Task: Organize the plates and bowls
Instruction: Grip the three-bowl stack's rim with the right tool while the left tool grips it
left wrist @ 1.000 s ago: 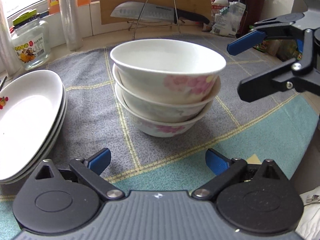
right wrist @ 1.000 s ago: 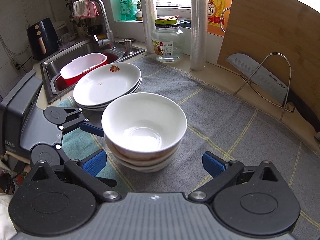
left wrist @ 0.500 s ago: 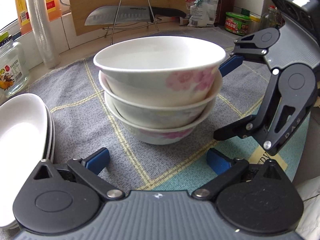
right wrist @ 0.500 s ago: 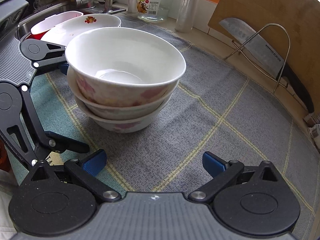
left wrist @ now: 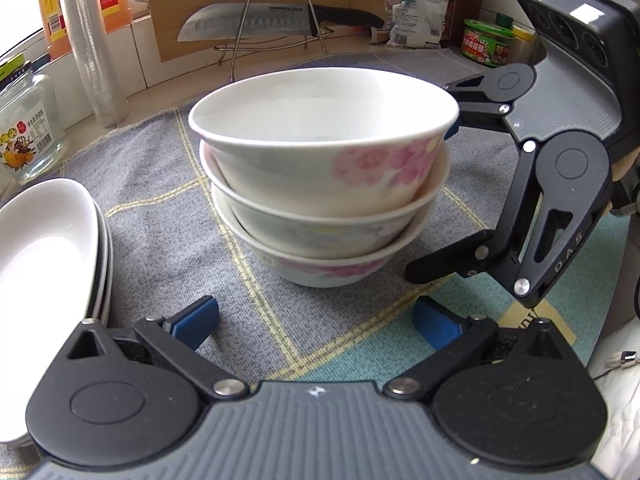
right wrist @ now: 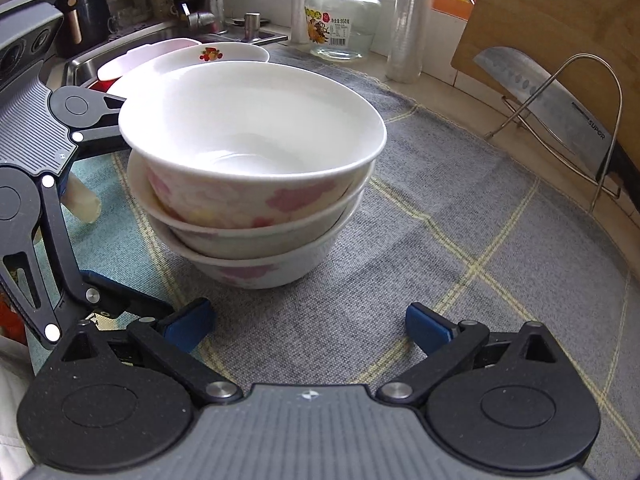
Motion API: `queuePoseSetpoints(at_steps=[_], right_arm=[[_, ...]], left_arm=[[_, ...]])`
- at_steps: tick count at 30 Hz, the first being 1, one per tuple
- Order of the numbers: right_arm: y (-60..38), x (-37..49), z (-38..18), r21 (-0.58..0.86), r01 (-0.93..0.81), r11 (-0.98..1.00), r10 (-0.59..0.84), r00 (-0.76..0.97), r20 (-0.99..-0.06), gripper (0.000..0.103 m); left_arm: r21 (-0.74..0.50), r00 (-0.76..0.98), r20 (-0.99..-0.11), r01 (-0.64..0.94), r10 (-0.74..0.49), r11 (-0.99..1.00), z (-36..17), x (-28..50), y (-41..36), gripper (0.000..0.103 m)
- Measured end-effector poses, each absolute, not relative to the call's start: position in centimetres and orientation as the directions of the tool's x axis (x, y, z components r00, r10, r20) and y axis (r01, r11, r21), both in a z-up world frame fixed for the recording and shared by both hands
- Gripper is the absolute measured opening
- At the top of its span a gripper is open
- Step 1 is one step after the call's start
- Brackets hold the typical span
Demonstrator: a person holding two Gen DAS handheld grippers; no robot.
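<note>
Three white bowls with pink flowers stand nested in a stack (left wrist: 324, 184) on the grey checked cloth; the stack also shows in the right wrist view (right wrist: 252, 168). A stack of white plates (left wrist: 44, 268) lies to its left, and in the right wrist view (right wrist: 200, 60) behind the bowls. My left gripper (left wrist: 316, 320) is open and empty, low in front of the bowls. My right gripper (right wrist: 308, 322) is open and empty, close to the stack on its other side. Each gripper shows in the other's view, flanking the bowls.
A glass jar (right wrist: 342, 20), a roll of plastic cups (right wrist: 412, 20), a cutting board (right wrist: 560, 20) and a cleaver on a wire rack (right wrist: 552, 92) line the back. The sink (right wrist: 120, 52) holds a pink basin. Jars and packets (left wrist: 488, 42) stand at the far right.
Both grippers have come down and in toward the bowl stack from opposite sides. The bowls and plates have not moved. Both stay open.
</note>
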State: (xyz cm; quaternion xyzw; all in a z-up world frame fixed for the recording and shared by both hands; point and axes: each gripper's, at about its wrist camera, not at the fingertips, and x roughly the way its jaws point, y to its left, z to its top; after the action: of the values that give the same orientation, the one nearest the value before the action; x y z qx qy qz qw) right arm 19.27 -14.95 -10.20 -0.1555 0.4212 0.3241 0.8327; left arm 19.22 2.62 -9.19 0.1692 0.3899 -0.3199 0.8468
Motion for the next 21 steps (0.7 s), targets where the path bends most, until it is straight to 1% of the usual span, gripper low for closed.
queuePoseSetpoints(at_steps=[5, 12, 21], right_arm=[[-15.6, 18.6, -10.5, 0.014, -0.679, 0.734, 0.446, 0.466, -0.764, 0.103], [-15.8, 18.4, -10.6, 0.014, -0.684, 0.729, 0.461, 0.476, -0.748, 0.103], [-15.3, 18.7, -10.3, 0.014, -0.665, 0.747, 0.426, 0.463, -0.777, 0.103]], left_arm=[[0.037, 0.450, -0.798, 0.700, -0.401, 0.713, -8.9, 20.2, 2.1, 0.103], [0.044, 0.405, -0.809, 0.765, -0.426, 0.643, -8.9, 21.1, 1.7, 0.103], [0.045, 0.397, -0.770, 0.814, -0.499, 0.579, -9.4, 21.2, 2.3, 0.103]])
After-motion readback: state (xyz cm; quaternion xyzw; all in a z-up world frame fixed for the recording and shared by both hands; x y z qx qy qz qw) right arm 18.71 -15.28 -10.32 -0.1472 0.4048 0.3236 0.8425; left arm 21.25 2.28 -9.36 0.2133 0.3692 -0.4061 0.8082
